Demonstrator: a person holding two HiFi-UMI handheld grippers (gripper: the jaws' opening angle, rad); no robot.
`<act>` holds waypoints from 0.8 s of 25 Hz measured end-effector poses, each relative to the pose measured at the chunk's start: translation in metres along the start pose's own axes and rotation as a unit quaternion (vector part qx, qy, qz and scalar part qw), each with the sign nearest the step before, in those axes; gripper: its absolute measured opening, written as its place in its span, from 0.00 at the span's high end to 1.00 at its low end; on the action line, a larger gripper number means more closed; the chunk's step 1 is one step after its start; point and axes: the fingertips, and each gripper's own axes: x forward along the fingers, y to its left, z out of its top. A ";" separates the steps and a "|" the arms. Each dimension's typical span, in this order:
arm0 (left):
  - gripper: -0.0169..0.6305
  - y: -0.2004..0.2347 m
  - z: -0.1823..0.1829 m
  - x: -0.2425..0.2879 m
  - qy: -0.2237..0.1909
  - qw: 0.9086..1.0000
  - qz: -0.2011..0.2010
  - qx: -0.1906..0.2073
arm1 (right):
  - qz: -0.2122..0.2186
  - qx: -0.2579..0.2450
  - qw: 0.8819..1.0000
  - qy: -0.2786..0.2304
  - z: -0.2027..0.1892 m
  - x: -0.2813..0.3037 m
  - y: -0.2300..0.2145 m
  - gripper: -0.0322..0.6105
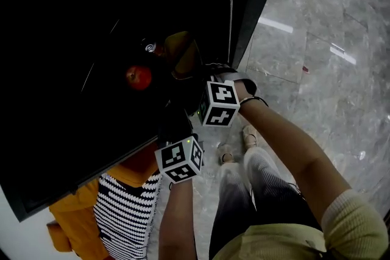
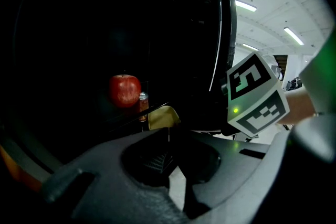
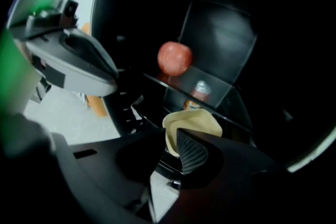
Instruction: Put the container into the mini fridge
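The pale cream container (image 3: 191, 122) has a smooth, matt wall that looks like plastic. The right gripper (image 3: 168, 134) is dark matt plastic, and its cross-hatched, rubbery-looking pad (image 3: 191, 155) lies against the container. The black mini fridge (image 1: 73, 21) has a smooth, glossy casing and a clear glass shelf (image 3: 220, 105). The round red apple (image 2: 125, 89) has glossy skin. The small drink can (image 3: 201, 89) has a bright metal top. The grey stone floor (image 1: 329, 58) is polished and reflective. The black-and-white striped cloth (image 1: 125, 210) is a coarse knit.

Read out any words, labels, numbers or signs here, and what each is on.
None can be read.
The label on the small reddish can with a silver top is too blurred to read.
The two black-and-white marker cubes show only square patterns, no letters.
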 end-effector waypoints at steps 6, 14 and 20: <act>0.94 -0.013 0.015 -0.012 -0.005 1.000 -0.014 0.011 | -0.028 0.045 0.998 -0.027 0.007 -0.040 -0.011 0.86; 0.94 -0.020 0.033 -0.032 -0.015 1.000 -0.017 0.005 | -0.077 0.106 0.989 -0.071 0.024 -0.098 -0.024 0.88; 0.94 -0.026 0.047 -0.046 -0.018 1.000 -0.022 -0.013 | -0.097 0.138 0.981 -0.092 0.038 -0.134 -0.030 0.89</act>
